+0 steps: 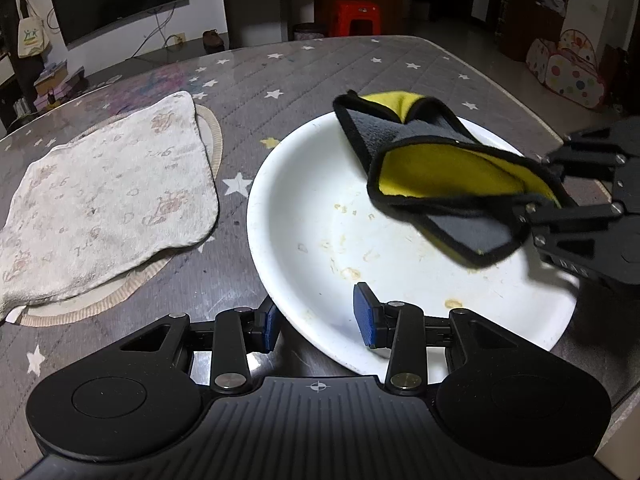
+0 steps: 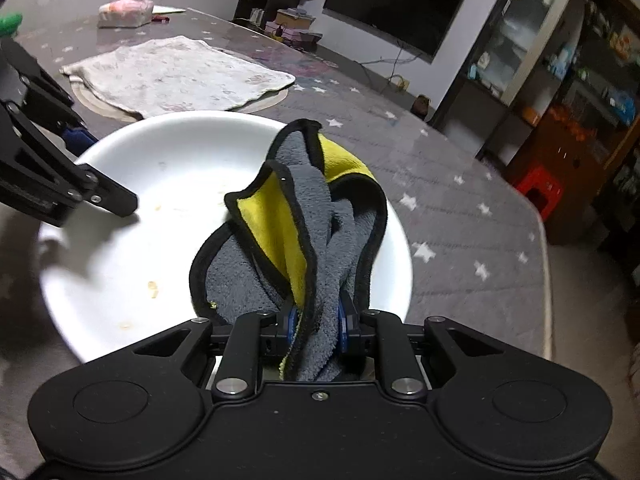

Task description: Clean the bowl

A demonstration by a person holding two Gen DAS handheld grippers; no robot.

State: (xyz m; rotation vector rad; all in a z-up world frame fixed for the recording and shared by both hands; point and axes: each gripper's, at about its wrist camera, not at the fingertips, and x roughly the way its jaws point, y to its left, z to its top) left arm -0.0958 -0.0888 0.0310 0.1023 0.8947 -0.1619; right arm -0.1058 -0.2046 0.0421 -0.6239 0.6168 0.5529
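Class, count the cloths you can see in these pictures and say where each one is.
2. The yellow and grey cloth hangs from the right gripper over the white bowl. The pale patterned cloth lies flat on the table beside the bowl. None seems hidden.

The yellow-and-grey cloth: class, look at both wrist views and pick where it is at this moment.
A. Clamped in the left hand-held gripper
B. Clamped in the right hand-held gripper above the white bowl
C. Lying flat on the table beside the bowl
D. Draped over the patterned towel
B: the right hand-held gripper is shut on the yellow-and-grey cloth, which hangs over the stained white bowl, while the left hand-held gripper straddles the bowl's near rim.
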